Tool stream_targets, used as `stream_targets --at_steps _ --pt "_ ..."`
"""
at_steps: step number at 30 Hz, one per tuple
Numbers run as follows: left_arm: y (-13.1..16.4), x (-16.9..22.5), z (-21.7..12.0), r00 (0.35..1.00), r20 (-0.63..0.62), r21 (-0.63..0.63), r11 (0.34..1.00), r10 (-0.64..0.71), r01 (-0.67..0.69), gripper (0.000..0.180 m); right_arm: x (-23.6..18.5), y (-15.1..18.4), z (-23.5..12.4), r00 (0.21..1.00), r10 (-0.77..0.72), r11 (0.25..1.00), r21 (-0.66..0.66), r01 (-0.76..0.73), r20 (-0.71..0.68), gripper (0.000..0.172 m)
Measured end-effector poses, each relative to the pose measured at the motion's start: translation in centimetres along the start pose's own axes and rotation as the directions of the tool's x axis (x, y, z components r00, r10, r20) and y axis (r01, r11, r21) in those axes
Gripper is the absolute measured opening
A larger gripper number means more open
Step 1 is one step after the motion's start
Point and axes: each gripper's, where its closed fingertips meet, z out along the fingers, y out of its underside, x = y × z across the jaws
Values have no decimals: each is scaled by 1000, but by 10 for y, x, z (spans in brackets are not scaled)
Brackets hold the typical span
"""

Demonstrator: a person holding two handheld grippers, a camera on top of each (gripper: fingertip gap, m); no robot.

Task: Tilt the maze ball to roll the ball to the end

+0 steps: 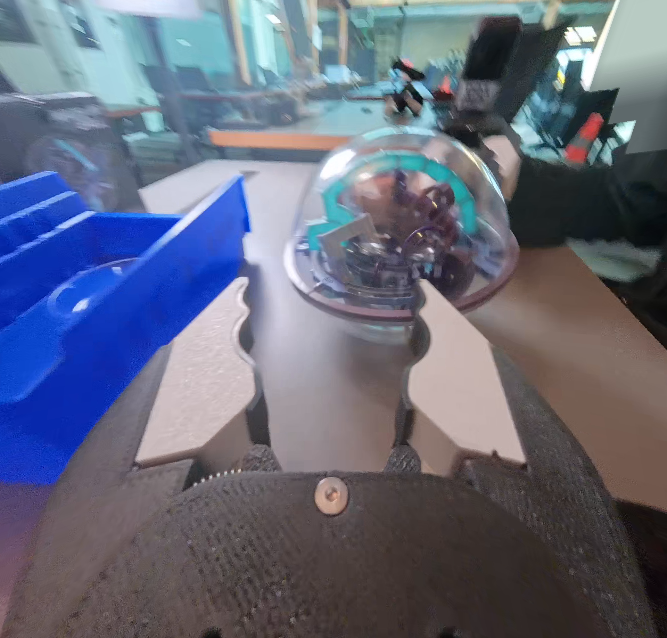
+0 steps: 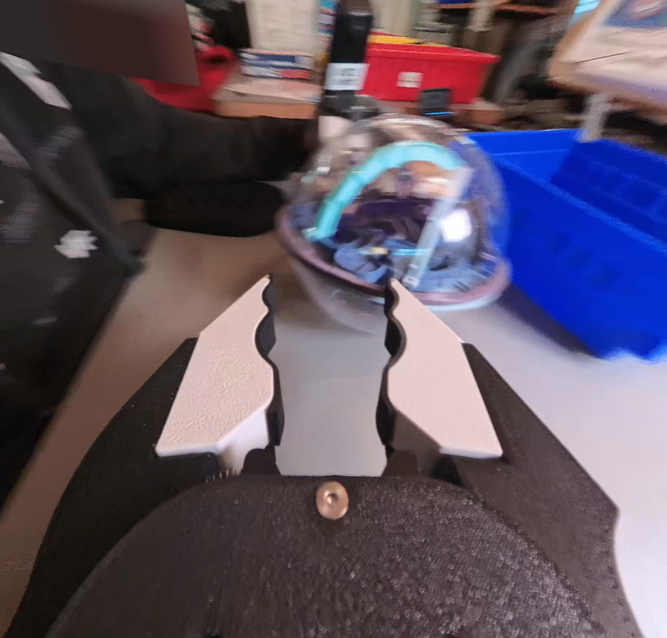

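A: Left wrist view, item one?
B: Maze ball (image 1: 399,223), clear sphere on the tabletop (image 1: 306,368), beside the blue bin (image 1: 108,295). Your left gripper (image 1: 334,285) has its fingers apart and empty; the right tip overlaps the ball's rim, contact unclear.

A: Right wrist view?
B: Same ball (image 2: 393,220) ahead of your right gripper (image 2: 328,285), fingers parted, nothing held.

A: Handling?
B: Probably light, rigid, slippery; take it at the dark equator ring. Blur hides the inner ball.
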Motion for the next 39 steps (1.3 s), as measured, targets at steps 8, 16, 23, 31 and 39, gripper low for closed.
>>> stream_targets --at_steps 8,16,23,31,39 --pt "-20 21 18 981 -113 125 977 -160 174 95 34 0 -7 987 99 994 58 -92 -129 62" --pt "-4 18 25 995 -34 31 995 -94 95 81 48 3 2 965 29 999 23 -23 -262 63" --pt "-20 12 -6 976 -114 72 978 -184 193 73 57 -6 -9 953 81 995 79 -60 -293 72" --pt "-7 23 26 855 -186 -7 870 -485 492 98 43 13 1 961 218 975 4 -221 -171 95" --pt "-9 30 19 924 -204 10 944 -322 331 84 41 5 5 974 157 988 34 -154 -165 83"
